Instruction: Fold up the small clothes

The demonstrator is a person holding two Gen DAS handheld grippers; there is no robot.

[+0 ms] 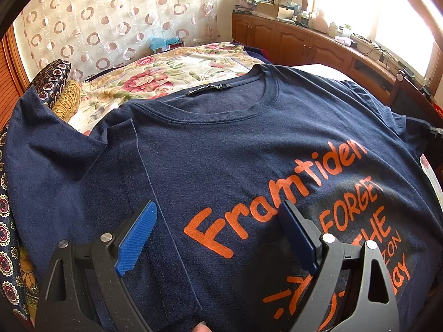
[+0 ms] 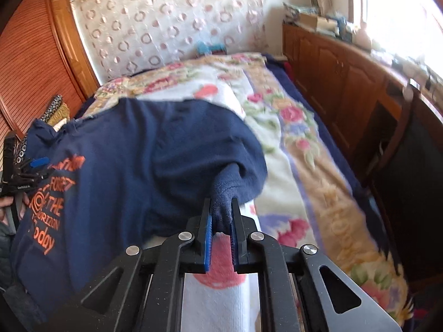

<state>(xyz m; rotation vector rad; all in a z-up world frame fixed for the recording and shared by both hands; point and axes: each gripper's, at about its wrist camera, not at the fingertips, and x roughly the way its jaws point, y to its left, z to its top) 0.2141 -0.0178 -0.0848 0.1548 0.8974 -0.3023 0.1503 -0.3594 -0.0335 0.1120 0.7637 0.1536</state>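
A navy T-shirt (image 1: 221,144) with orange lettering lies face up on the bed, its collar toward the far end and its left sleeve folded over the body. My left gripper (image 1: 218,215) hovers open just above the chest print, nothing between its blue pads. In the right wrist view the same T-shirt (image 2: 133,149) shows from the side. My right gripper (image 2: 221,210) is shut on a bunched fold of the shirt's right sleeve and lifts it off the blanket. The left gripper (image 2: 38,163) appears small at the far left edge of that view.
A floral blanket (image 2: 290,138) covers the bed under the shirt. Patterned cushions (image 1: 58,83) lie at the left by the wooden shutters. A wooden cabinet (image 2: 346,83) with clutter on top runs along the right side under the window. A ring-patterned curtain (image 1: 110,13) hangs behind.
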